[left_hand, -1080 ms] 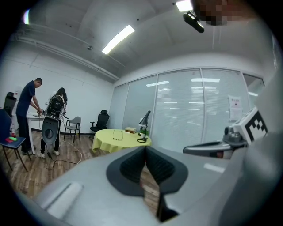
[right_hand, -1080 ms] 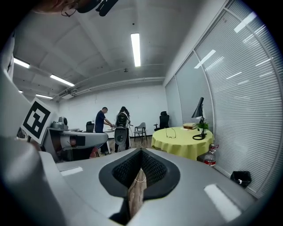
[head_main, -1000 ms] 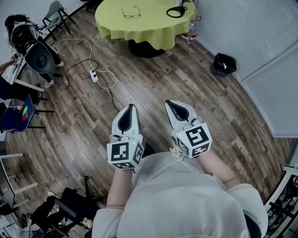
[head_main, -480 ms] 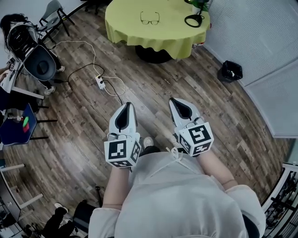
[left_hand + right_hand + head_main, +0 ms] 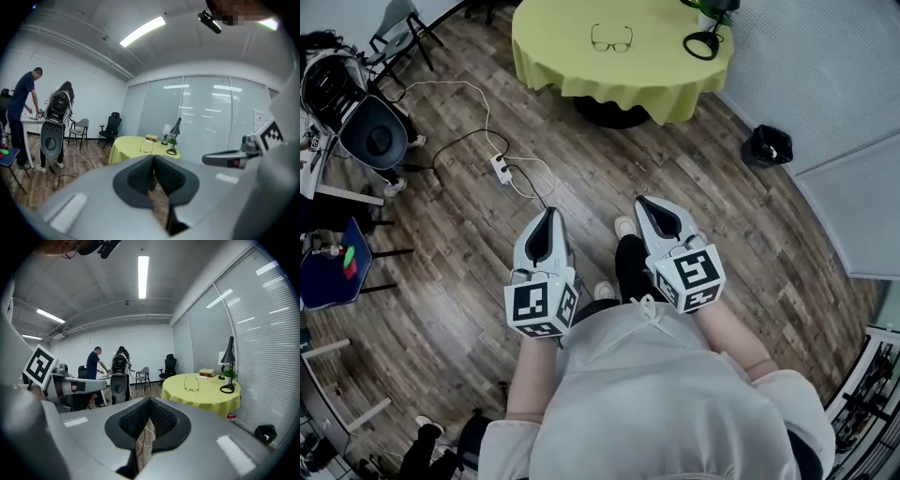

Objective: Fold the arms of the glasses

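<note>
A pair of dark-rimmed glasses [image 5: 611,38] lies with its arms spread on a round table under a yellow-green cloth [image 5: 581,66], far ahead across the wooden floor. Both gripper views also show the glasses [image 5: 146,146] [image 5: 191,383] on that table. My left gripper [image 5: 549,213] and right gripper [image 5: 641,202] are held side by side at waist height, pointing toward the table and well short of it. The pads of each meet at the tip, and nothing is between them [image 5: 153,157] [image 5: 150,401].
A black desk lamp [image 5: 705,42] stands on the table's right side, with books [image 5: 206,373] behind it. A power strip and its white cable [image 5: 501,167] lie on the floor to the left ahead. A black bin [image 5: 767,145] sits by the right wall. Chairs and people [image 5: 26,112] are at a desk on the left.
The table and the glasses have come closer and shifted right in the head view as I walk toward them. Both grippers stay shut and side by side.
</note>
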Demonstrator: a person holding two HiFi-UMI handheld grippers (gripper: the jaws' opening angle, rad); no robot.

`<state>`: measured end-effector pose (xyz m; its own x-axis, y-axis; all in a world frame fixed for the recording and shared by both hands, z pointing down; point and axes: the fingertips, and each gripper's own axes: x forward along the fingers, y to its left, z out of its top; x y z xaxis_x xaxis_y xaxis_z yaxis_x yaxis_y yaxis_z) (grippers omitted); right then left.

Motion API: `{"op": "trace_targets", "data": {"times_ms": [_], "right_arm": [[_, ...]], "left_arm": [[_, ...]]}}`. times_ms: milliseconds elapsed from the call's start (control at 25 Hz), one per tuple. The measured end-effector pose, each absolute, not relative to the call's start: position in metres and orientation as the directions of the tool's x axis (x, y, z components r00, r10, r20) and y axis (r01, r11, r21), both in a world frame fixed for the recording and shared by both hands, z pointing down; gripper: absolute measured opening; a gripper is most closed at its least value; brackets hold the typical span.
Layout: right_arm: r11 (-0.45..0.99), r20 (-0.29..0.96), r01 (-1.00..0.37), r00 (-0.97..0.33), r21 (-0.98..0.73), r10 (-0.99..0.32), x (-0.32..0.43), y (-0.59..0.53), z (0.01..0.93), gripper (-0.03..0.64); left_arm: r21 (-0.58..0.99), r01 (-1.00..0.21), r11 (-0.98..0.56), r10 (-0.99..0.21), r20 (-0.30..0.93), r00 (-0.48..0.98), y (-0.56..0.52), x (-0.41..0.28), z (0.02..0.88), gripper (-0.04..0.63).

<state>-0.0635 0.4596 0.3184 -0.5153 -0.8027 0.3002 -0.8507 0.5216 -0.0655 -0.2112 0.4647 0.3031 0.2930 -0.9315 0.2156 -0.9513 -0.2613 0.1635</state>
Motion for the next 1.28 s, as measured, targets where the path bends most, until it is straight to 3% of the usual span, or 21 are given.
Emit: {"op": "trace_targets", "data": {"times_ms": [400,760,1280], "right_arm": [[0.584,0.291,-0.810,-0.573,-0.056,-0.767,-0.047,0.295,0.317,-0.002],[0.634,0.330,-0.771,-0.612,-0.049,-0.719,-0.001,0.154,0.318,-0.002],[0.522,0.393,-0.847,-0.515,-0.100,-0.762,0.044,-0.003,0.352,-0.002]], "left_arm": [[0.146,-0.970,-0.194,-0.956,0.194,0.221,0.305,-0.200,0.294,0.008],[0.174,-0.965,-0.197,-0.955,0.187,0.229,0.148,-0.141,0.285,0.008],[0.183,-0.947,-0.263,-0.909,0.281,0.307,-0.011,-0.110,0.320,0.008]]}}
